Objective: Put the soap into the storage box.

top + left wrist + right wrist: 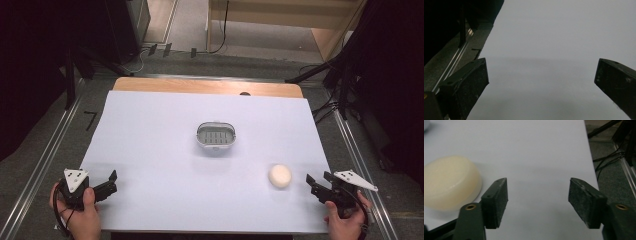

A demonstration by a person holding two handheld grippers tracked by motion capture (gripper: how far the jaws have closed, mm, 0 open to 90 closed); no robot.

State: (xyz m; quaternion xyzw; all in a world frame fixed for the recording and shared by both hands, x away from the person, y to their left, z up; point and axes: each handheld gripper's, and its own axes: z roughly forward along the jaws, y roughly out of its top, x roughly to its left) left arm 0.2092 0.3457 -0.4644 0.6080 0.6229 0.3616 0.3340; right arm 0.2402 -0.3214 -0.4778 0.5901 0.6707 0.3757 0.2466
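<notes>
A round cream bar of soap point(280, 176) lies on the white table sheet point(150, 130), right of the middle and near the front. A small grey-and-white soap dish point(216, 136) with a slotted floor stands at the centre. My right gripper point(316, 181) rests at the front right edge, just right of the soap, with its jaws apart and nothing between them. In the right gripper view the soap point(449, 186) lies left of the left jaw, outside the gripper point(537, 192). My left gripper point(113, 182) is at the front left corner, open wide over bare sheet point(541, 75).
The wooden table edge point(210, 86) shows beyond the sheet's far side. Metal rails point(45, 155) run along the floor on both sides, and cables point(609, 160) lie on the floor to the right. Dark curtains and stands flank the table.
</notes>
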